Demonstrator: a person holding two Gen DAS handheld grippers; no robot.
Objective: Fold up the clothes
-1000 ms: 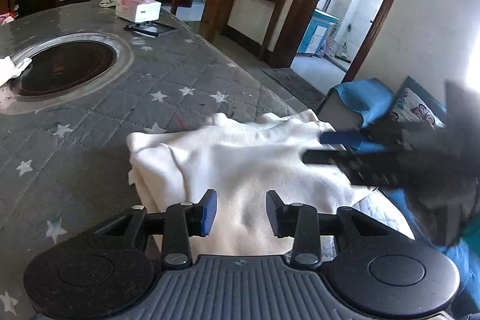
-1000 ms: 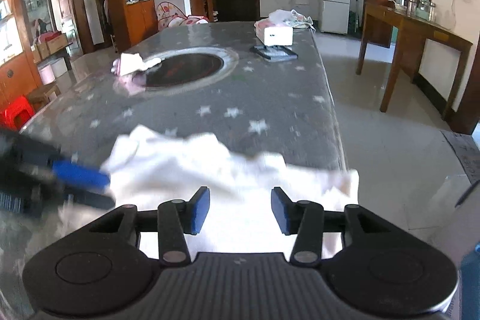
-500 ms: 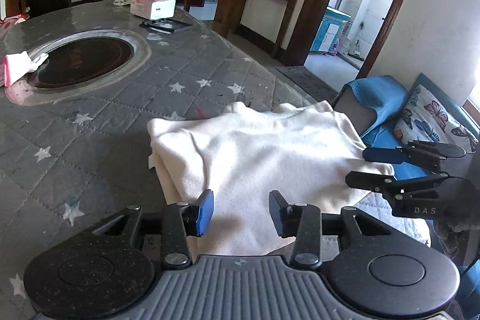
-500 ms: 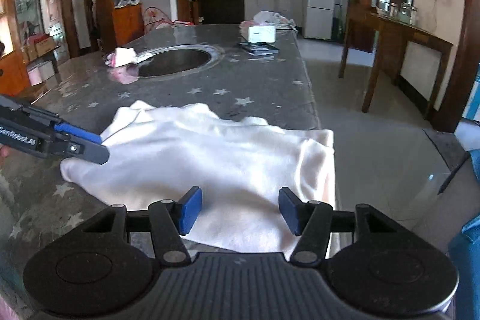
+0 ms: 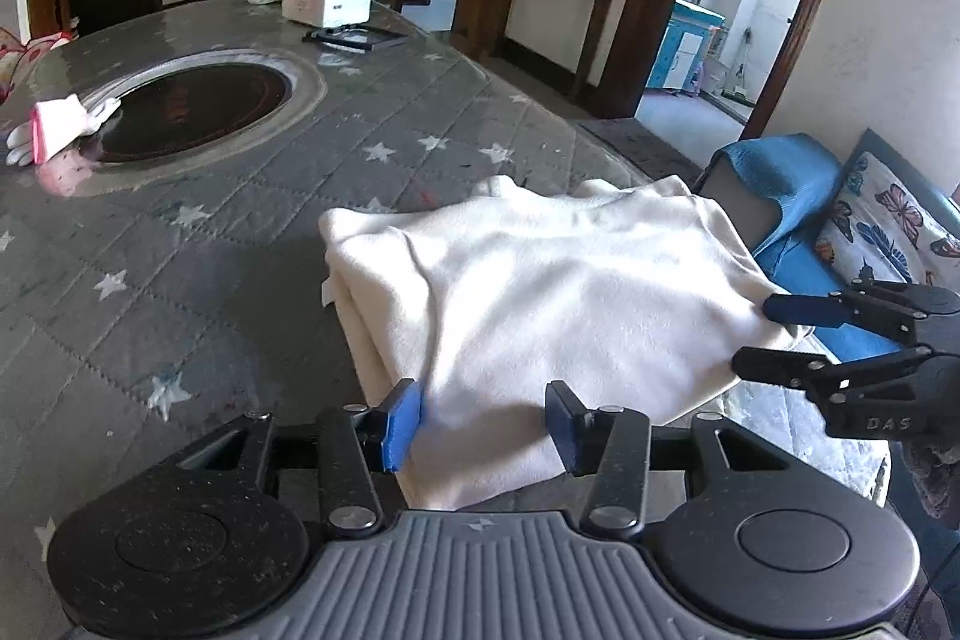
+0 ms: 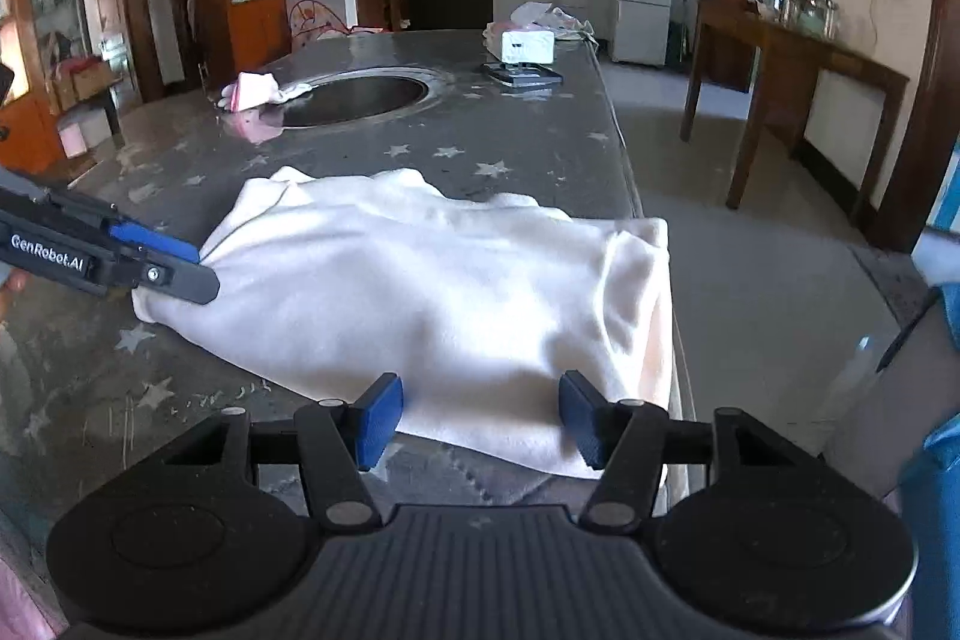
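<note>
A cream-white garment (image 5: 558,292) lies folded in a thick stack at the near corner of the grey star-patterned table (image 5: 240,232). My left gripper (image 5: 483,424) hovers low over the garment's near left edge. Its jaws are opening, and cloth lies under the gap, not pinched. My right gripper (image 6: 480,421) sits at the garment's (image 6: 432,292) near right edge. Its jaws are opening too, and the pads are clear of the fabric. Each view shows the other gripper at a side edge of the garment: the right gripper (image 5: 774,334) and the left gripper (image 6: 174,262).
A round dark inset (image 5: 186,106) sits mid-table with a pink and white cloth (image 5: 57,130) beside it. A tissue box (image 5: 327,4) and a flat dark tray (image 5: 354,37) stand at the far end. The table edge (image 6: 636,196) drops off just right of the garment. A blue cushion (image 5: 780,172) lies below.
Both grippers' jaws have spread wider. The right gripper drew back from over the garment to its right edge. The garment has settled flat on the table.
</note>
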